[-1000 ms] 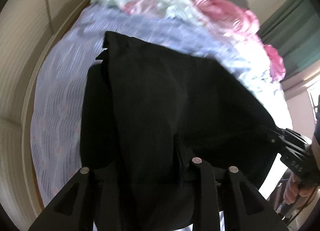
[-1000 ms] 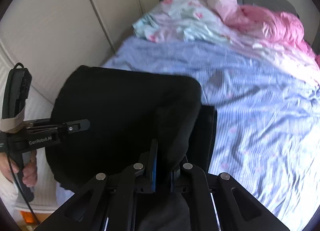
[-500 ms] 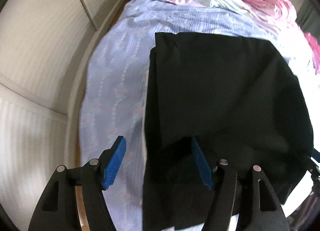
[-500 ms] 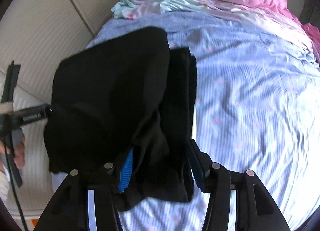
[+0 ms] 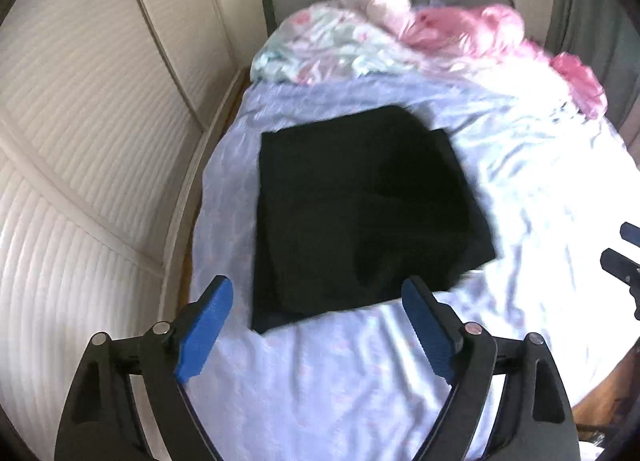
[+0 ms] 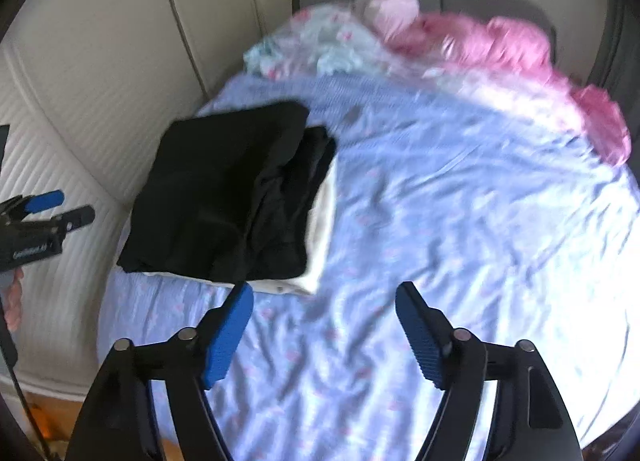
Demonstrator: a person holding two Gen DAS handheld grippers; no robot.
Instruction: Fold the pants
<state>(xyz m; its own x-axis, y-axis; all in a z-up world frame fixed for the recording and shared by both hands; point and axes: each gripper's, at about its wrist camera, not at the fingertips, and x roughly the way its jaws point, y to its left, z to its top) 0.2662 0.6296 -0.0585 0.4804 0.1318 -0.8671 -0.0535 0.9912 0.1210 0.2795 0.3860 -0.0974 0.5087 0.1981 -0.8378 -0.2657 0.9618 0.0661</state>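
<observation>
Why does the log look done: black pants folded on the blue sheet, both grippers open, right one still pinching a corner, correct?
Not quite. The right gripper is open and pinches nothing; the right wrist view shows it clear of the black pants. Pants folded on the blue sheet, left gripper open.

Black pants [image 5: 360, 217] folded into rough rectangle, lying flat on bed, right edge rumpled.

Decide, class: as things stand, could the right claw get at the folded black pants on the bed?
Probably yes. The right claw is open and empty, the black pants lie ahead to its left on the blue sheet, and nothing sits between them.
</observation>
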